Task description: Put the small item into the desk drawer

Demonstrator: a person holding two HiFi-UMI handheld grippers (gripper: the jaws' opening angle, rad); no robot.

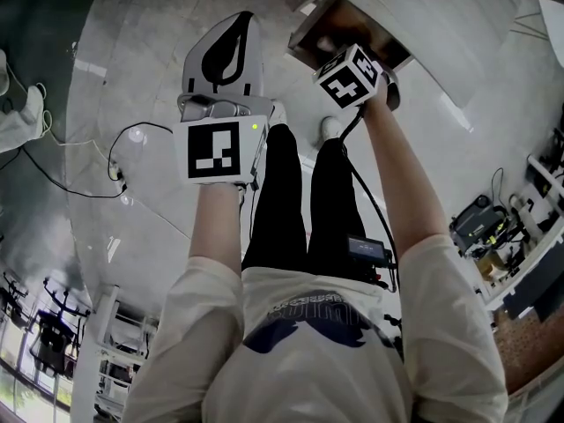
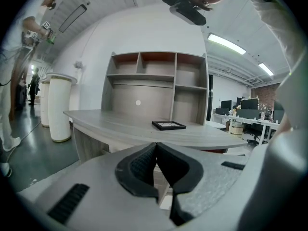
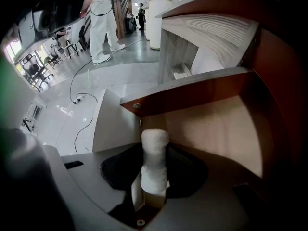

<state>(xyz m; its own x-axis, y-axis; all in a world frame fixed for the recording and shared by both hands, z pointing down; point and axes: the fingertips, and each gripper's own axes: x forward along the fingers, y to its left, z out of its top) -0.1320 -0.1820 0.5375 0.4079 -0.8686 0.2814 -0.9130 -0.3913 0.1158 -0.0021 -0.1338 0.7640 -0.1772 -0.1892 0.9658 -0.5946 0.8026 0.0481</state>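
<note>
A small white fuzzy roll [image 3: 155, 158] stands upright between the jaws of my right gripper [image 3: 154, 174], which is shut on it. It hangs over the open desk drawer [image 3: 221, 124], whose pale bottom and red-brown walls fill the right gripper view. In the head view the right gripper's marker cube [image 1: 349, 76] sits at the drawer's [image 1: 308, 35] mouth, hiding its jaws and the roll. My left gripper [image 1: 240, 26] is held to the left of the drawer, away from it. Its jaws [image 2: 156, 147] meet at the tips with nothing between them.
The left gripper view shows the desk top [image 2: 120, 126] with a shelf unit [image 2: 159, 81] and a flat black frame [image 2: 168, 125] on it. A white column [image 2: 60, 107] stands at the left. Cables [image 1: 79, 179] trail over the glossy floor. A person in white [image 3: 103, 23] stands far off.
</note>
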